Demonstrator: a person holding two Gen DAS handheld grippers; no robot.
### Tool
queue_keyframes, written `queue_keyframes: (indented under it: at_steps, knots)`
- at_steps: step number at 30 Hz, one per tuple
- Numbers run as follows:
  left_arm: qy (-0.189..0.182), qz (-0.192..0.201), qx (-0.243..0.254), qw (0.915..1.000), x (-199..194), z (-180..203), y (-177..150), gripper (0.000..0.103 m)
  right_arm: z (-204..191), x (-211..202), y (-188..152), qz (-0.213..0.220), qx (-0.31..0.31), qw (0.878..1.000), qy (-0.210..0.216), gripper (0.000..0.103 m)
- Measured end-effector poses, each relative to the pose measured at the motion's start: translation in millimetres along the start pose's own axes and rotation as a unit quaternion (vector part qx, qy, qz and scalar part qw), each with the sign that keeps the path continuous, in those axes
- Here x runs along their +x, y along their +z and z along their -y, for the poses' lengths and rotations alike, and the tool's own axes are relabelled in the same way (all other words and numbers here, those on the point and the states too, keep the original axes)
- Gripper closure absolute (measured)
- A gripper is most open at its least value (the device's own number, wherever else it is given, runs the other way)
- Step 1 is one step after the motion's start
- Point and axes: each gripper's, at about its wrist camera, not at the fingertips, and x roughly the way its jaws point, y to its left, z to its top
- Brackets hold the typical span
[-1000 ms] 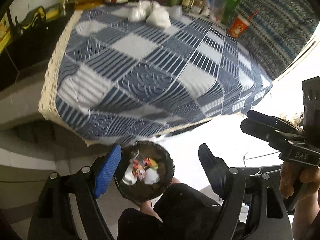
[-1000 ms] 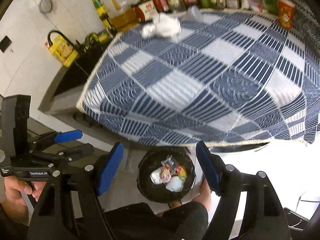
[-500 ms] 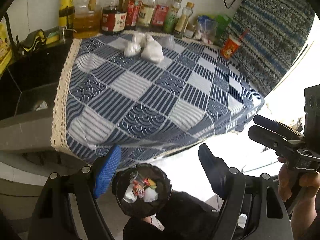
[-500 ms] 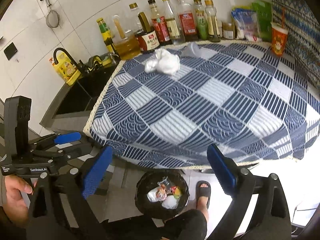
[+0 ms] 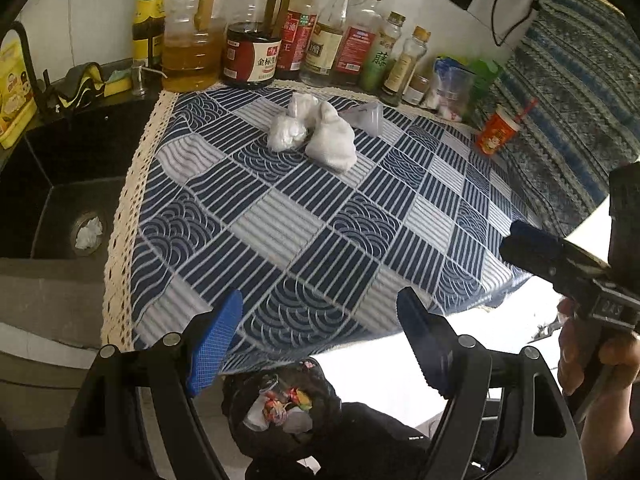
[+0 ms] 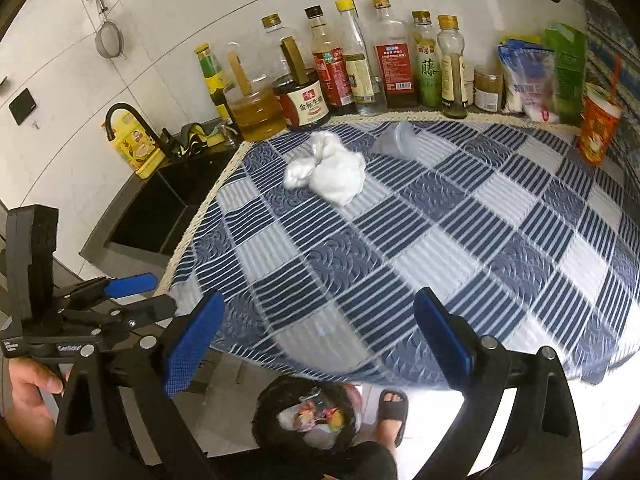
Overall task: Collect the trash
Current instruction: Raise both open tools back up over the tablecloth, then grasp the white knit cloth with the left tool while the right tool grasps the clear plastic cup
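Observation:
Crumpled white tissues [image 5: 320, 136] [image 6: 332, 172] lie at the far side of the blue checked tablecloth [image 5: 320, 216] [image 6: 420, 232], with a clear plastic cup [image 5: 366, 118] [image 6: 400, 140] on its side behind them. A black trash bin [image 5: 284, 408] [image 6: 312, 420] holding wrappers stands on the floor below the table's near edge. My left gripper [image 5: 320, 340] is open and empty above the near edge. My right gripper [image 6: 316, 340] is open and empty too. Each gripper shows in the other's view, the left [image 6: 120, 300] and the right [image 5: 560, 256].
Several sauce and oil bottles [image 5: 260, 40] [image 6: 360, 72] line the back wall. A red paper cup [image 5: 498, 132] [image 6: 600, 124] stands at the far right. A black sink [image 5: 60, 184] [image 6: 160, 208] with a tissue in its drain lies left. A sandalled foot [image 6: 390, 408] is by the bin.
Both grippers have tilted up from the bin toward the table, so the tissues and bottles now show fully. The bin has slid to the bottom of both views.

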Motion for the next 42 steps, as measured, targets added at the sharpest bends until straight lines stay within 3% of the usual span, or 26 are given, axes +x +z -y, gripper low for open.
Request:
queue_keyframes:
  at_steps: [22,38,42]
  knots:
    - [0.047,-0.038,-0.052,0.9968,97,43,97,0.026,113,97,99,-0.053,-0.044,0.996,0.054,0.009]
    - [0.022,-0.052,-0.126,0.9905,143,39,141,0.026,143,158,150,-0.076,-0.098,0.988,0.09,0.009]
    - [0.03,-0.059,-0.142,0.9876,161,34,143,0.026,147,172,161,-0.081,-0.116,0.985,0.101,0.009]
